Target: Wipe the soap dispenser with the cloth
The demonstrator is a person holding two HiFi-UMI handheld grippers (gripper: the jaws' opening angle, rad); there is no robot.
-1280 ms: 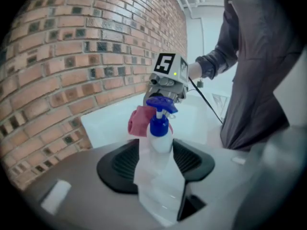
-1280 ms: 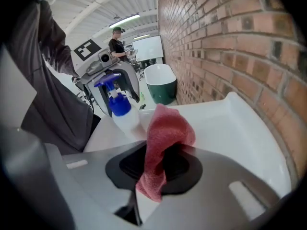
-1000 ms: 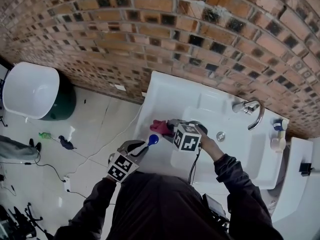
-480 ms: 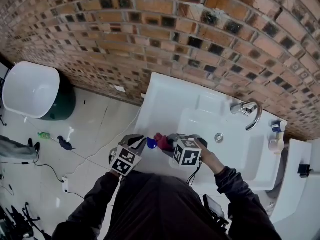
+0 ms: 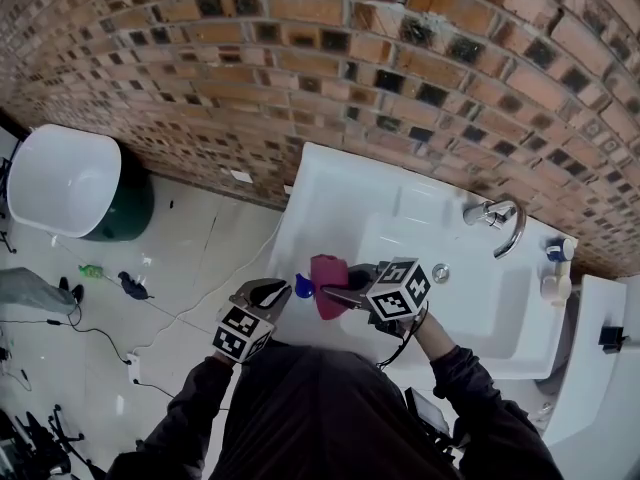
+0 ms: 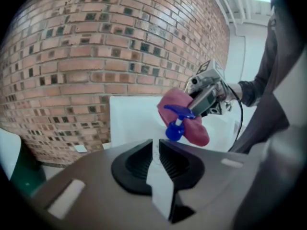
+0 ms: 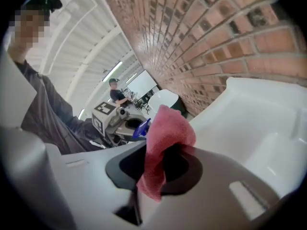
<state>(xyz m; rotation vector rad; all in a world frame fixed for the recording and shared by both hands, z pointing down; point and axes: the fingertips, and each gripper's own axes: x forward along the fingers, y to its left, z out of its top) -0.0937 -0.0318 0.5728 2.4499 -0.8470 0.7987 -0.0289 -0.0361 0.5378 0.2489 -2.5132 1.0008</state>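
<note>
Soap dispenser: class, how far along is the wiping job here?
Done: the left gripper is shut on the soap dispenser and the right gripper on the cloth. In hand: the cloth sits right beside the blue pump head; contact is unclear. Left: the wiping itself; nothing shows how much is wiped.

Dark grey long-sleeved top (image 5: 320,418), sleeves (image 5: 185,418) loose and creased. L gripper (image 5: 275,290) and R gripper (image 5: 345,286): smooth grey plastic shells, black oval recess round black ribbed jaw pads. White marker cube (image 5: 400,290) w/ black square patterns on each, 2nd cube (image 5: 240,333) same. Thin black cable (image 5: 398,336) looped under R unit.
</note>
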